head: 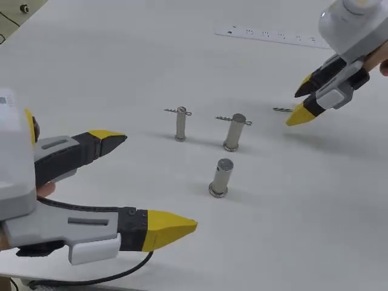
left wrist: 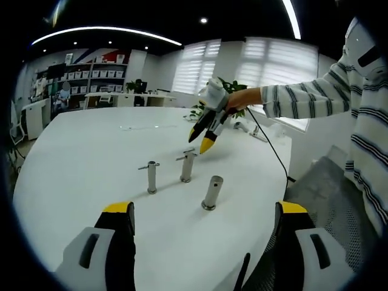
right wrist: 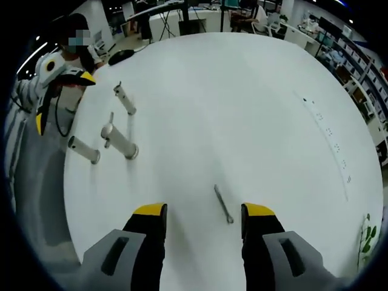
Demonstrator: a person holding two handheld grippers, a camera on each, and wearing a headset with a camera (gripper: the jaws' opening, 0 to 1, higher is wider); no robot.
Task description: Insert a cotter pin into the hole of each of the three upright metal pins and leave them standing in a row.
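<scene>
Three upright metal pins stand on the white table (head: pixel 151 48). The far left pin (head: pixel 180 124) and the middle pin (head: pixel 234 131) each carry a cotter pin through the top hole. The near pin (head: pixel 221 177) has none. A loose cotter pin (right wrist: pixel 223 204) lies flat on the table, also seen as the cotter pin (head: pixel 282 110) just left of my right gripper (head: pixel 301 100). That gripper is open, its tips hovering over the cotter pin. My left gripper (head: pixel 154 185) is open at the near left, clear of the pins.
A white power strip (head: pixel 273 35) lies at the far side of the table. A person's striped sleeve (left wrist: pixel 309 100) reaches in behind the right gripper. Office desks and shelves stand beyond the table.
</scene>
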